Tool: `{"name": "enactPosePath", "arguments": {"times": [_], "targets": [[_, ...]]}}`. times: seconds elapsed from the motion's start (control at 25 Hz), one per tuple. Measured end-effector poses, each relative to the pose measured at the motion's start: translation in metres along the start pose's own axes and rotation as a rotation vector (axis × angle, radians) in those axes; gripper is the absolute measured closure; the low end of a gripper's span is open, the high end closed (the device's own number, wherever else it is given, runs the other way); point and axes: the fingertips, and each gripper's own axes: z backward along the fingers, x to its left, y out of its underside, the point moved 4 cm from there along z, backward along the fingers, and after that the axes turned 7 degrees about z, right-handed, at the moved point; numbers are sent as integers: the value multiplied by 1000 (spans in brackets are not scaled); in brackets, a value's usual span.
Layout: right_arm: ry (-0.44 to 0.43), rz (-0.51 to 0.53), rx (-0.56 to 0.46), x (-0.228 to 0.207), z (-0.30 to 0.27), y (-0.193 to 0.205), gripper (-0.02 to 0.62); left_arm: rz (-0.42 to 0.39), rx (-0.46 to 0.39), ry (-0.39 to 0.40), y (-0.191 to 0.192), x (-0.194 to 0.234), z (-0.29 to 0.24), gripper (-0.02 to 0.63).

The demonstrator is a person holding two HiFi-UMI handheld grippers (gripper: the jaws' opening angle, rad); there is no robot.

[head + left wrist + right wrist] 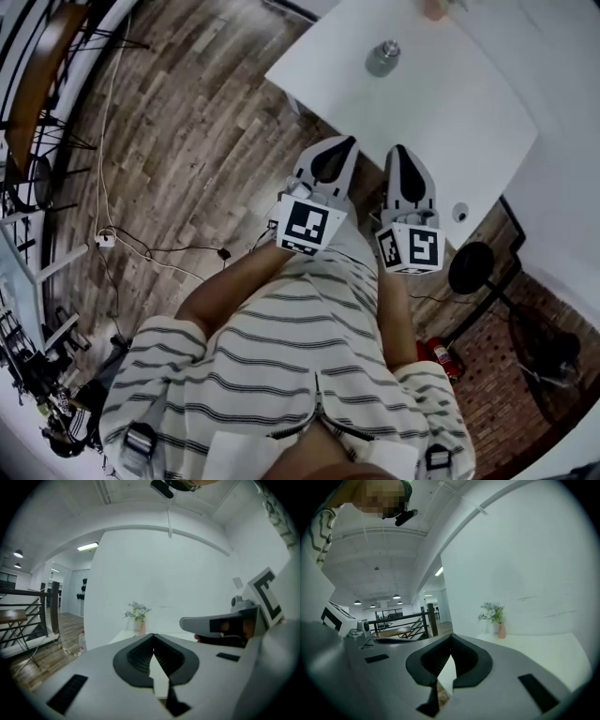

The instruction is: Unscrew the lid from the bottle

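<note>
A squat grey, metallic-looking bottle point(382, 58) stands on the smooth white desk point(469, 122) at the upper middle of the head view, its lid point(388, 46) on but too small to make out in detail. Below it in the frame and well apart, the left claw point(338, 143) and right claw point(401, 150) are both fully closed on nothing.

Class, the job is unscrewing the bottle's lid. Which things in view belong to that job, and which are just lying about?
Belong to the job: bottle, its lid, white table, left gripper and right gripper, both shut and empty.

Lying about: flower vase, floor cables, red canister.
</note>
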Motion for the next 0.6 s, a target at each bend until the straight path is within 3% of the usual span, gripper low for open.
{"name": "enactPosePath", "arguments": {"times": [0.6], "targets": [[-157, -15, 83, -97, -92, 19, 588, 36, 64, -167, 13, 14, -130, 607]]}}
